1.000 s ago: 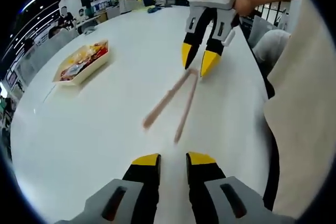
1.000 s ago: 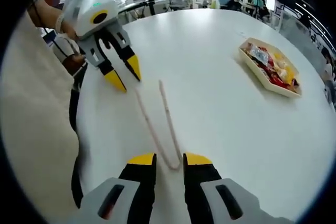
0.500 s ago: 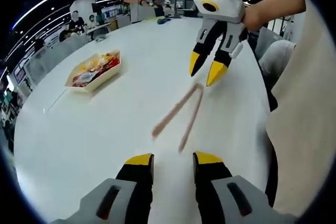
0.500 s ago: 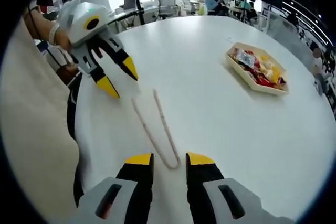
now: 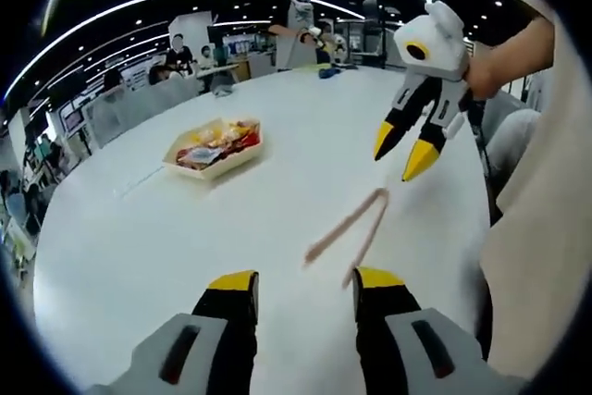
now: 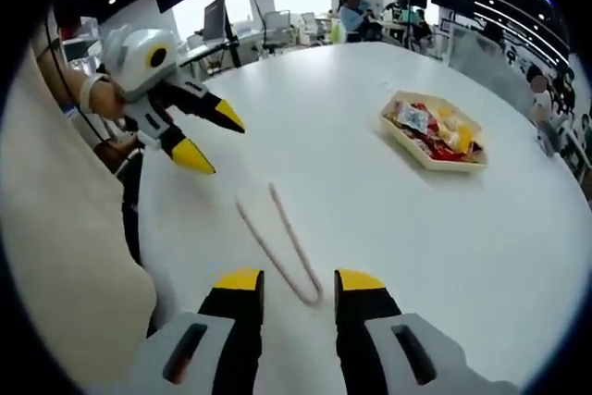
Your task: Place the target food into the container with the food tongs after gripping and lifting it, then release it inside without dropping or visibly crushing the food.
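On the white table [image 5: 139,247], food tongs [image 5: 347,228] lying untouched, food tray [image 6: 433,131] well apart

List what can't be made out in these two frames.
- Food in the tray: too small in both views to name the items or pick out the target.
- Tongs: blurred in the left gripper view; the tips' shape is unclear.
- Tongs' hinge end in the right gripper view: whether it touches the right hand-held gripper can't be told.
- Left hand-held gripper: empty, jaws apart.
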Demonstrator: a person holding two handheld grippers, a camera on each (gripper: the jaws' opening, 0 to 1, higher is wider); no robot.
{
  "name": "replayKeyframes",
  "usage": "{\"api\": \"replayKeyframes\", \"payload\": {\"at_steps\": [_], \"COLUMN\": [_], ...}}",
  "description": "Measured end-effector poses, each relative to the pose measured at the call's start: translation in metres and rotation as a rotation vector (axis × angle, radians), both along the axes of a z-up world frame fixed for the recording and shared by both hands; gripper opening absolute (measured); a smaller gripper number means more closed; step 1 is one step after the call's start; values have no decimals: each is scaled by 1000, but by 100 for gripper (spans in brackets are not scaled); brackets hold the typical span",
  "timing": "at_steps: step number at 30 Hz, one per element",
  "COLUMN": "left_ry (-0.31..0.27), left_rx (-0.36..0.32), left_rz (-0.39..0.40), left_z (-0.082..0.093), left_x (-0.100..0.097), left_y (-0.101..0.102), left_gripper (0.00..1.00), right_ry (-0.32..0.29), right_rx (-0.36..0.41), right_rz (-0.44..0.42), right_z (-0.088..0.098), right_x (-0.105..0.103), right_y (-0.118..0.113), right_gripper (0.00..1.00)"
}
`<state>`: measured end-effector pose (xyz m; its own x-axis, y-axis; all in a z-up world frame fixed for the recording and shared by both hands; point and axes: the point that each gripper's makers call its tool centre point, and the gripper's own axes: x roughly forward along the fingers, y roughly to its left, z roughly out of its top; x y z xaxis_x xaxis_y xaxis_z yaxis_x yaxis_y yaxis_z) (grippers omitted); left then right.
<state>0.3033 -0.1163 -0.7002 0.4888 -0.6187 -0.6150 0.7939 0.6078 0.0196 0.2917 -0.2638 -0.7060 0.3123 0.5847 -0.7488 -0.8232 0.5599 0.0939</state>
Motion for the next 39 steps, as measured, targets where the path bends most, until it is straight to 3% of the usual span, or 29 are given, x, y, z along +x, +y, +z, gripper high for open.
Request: {"api": "replayKeyframes", "payload": {"at_steps": [5, 15, 23, 30, 39], "left_ry": [-71, -125, -183, -198, -245], "left_rx": [-35, -132, -237, -276, -326], "left_rz": [67, 167, 255, 290, 321], "left_z": [16, 46, 76, 88, 112], "left_x": [8, 15, 21, 23, 25], "left_y": [9, 23, 34, 43, 49], "left_gripper": [52, 69, 86, 93, 99], "right_ry": [-40, -93, -130, -195, -229], "right_rx": [19, 70, 151, 210, 324], "right_rz": [-32, -67, -157, -212, -286], "right_z": [17, 42, 65, 87, 115], "right_x": [3, 1, 9, 15, 23], "right_y": [-1, 9, 6, 4, 6], "right_gripper": [35, 48, 59, 73, 78]}}
